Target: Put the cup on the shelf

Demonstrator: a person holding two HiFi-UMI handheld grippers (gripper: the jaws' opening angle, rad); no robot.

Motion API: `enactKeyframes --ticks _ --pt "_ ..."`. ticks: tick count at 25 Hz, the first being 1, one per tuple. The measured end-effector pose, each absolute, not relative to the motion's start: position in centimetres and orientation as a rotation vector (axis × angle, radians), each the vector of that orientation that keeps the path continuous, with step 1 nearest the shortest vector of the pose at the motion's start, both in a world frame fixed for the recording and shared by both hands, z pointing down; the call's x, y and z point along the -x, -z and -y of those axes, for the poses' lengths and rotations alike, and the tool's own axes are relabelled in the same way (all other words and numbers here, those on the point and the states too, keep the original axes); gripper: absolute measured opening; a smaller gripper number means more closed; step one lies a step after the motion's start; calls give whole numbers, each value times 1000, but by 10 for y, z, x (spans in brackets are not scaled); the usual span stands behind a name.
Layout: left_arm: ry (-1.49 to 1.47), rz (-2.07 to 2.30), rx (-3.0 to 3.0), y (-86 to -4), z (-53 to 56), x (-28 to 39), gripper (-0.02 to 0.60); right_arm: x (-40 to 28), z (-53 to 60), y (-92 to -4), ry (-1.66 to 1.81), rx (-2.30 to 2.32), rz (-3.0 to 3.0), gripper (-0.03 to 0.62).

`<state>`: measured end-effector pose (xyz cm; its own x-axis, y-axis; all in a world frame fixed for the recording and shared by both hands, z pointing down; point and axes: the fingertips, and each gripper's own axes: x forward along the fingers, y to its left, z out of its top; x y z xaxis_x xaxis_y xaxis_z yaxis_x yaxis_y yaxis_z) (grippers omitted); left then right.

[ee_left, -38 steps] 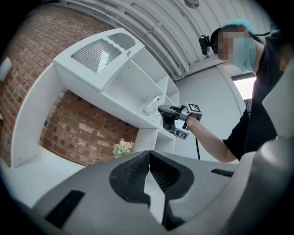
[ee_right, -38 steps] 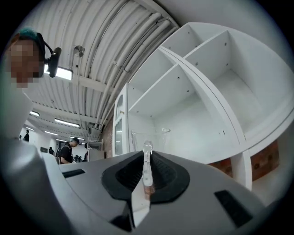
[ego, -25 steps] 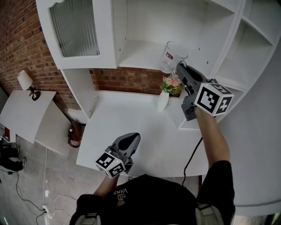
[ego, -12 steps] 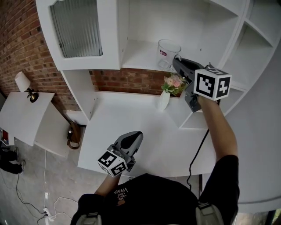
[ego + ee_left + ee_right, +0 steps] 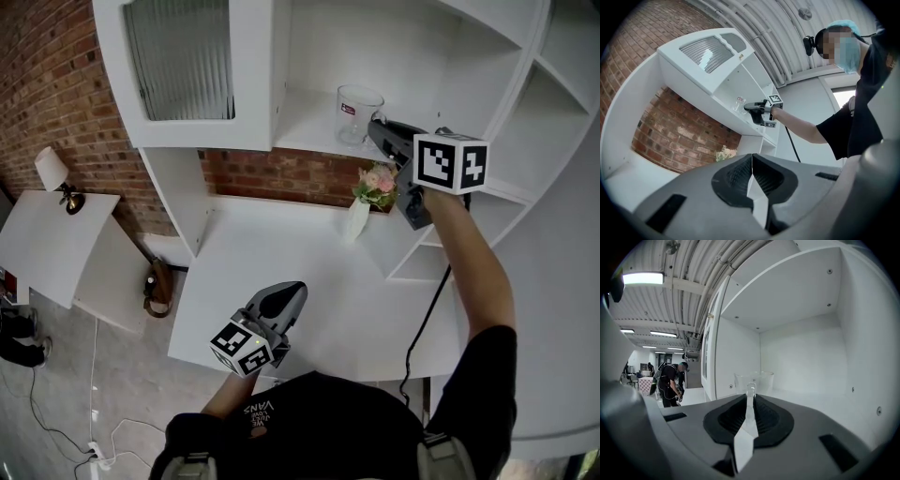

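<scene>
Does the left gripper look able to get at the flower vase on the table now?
Probably yes: bare table lies between the left gripper and the vase, and the right gripper is up at the shelf, shut on the cup. The left's shut jaws must open first.

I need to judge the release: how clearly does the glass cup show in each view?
Head view: even light, sharp; cup stands out against the white shelf. Right gripper view: fisheye bending, dark corners, cup faint on white, handle between the right tongs. Left gripper view: cup tiny, edges strongly curved.
</scene>
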<state>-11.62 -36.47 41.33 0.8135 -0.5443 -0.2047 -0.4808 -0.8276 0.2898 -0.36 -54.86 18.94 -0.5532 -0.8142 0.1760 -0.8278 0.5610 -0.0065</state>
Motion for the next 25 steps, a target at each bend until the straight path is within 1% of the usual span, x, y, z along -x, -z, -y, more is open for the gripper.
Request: enactKeyframes --ticks 25 --pt "424 835 -2744 -424 394 144 8 49 652 -193 -231 -1399 2461 37"
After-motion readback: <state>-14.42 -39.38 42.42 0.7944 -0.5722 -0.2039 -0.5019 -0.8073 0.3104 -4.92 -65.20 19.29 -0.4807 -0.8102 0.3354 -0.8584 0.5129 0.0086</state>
